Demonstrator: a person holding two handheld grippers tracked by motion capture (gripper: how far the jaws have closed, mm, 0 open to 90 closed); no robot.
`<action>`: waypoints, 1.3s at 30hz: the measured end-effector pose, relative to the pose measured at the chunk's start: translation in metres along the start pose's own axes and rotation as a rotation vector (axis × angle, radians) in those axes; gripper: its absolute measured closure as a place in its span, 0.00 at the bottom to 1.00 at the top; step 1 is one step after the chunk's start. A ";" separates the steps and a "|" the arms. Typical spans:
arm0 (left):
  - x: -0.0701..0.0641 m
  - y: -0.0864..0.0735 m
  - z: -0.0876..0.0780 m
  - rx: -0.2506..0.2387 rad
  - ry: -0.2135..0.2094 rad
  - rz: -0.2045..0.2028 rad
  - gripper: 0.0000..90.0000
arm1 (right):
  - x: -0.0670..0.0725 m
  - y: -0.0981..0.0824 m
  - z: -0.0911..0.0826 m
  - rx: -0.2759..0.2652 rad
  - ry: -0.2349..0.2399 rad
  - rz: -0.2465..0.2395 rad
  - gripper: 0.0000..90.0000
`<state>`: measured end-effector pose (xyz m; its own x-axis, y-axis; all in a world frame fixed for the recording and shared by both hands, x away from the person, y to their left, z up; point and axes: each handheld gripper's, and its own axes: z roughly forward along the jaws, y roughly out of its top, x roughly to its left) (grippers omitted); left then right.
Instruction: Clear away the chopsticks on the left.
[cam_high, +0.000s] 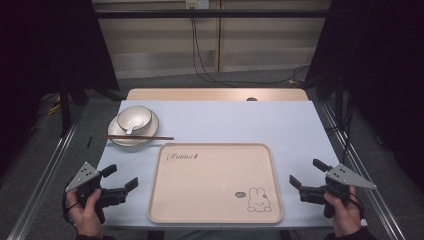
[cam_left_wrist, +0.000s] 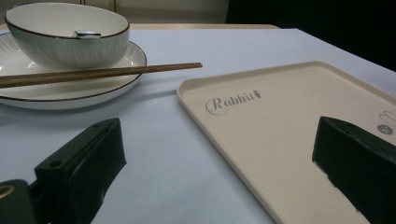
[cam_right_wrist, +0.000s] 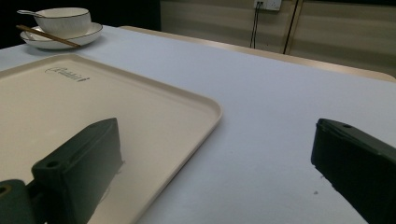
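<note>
A cream tray (cam_high: 215, 150) printed with a rabbit and the word "Rabbit" lies empty at the table's front centre. Behind its left corner a white bowl (cam_high: 134, 118) with a spoon in it stands on a white plate (cam_high: 116, 131), and a pair of brown chopsticks (cam_high: 136, 137) rests across the plate. My left gripper (cam_high: 120, 176) is held open left of the tray, with nothing between its jaws. My right gripper (cam_high: 307, 172) is held open right of the tray, also empty. In the left gripper view the bowl (cam_left_wrist: 65, 35), chopsticks (cam_left_wrist: 98, 73) and tray (cam_left_wrist: 280, 121) lie ahead.
A pale blue cloth (cam_high: 235, 120) covers the table, whose wooden far edge (cam_high: 215, 94) shows behind it. Metal rails (cam_high: 45, 165) run along both sides. Cables (cam_high: 200, 65) hang down the wall beyond.
</note>
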<state>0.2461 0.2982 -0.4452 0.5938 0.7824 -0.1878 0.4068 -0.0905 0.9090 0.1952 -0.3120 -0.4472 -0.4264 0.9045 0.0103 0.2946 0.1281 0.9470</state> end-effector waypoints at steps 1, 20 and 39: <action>-0.001 0.000 0.000 -0.012 0.000 -0.011 0.03 | 0.000 0.000 0.000 0.001 0.003 0.000 0.02; -0.001 0.008 0.003 0.009 -0.024 0.093 0.04 | -0.001 -0.001 0.001 0.000 0.003 0.006 0.02; 0.033 0.035 0.001 0.127 -0.132 0.183 0.05 | -0.001 -0.001 0.001 0.000 -0.003 0.015 0.02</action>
<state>0.2805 0.3203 -0.4199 0.7474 0.6596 -0.0791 0.3637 -0.3066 0.8796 0.1961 -0.3130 -0.4485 -0.4197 0.9074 0.0233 0.3012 0.1150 0.9466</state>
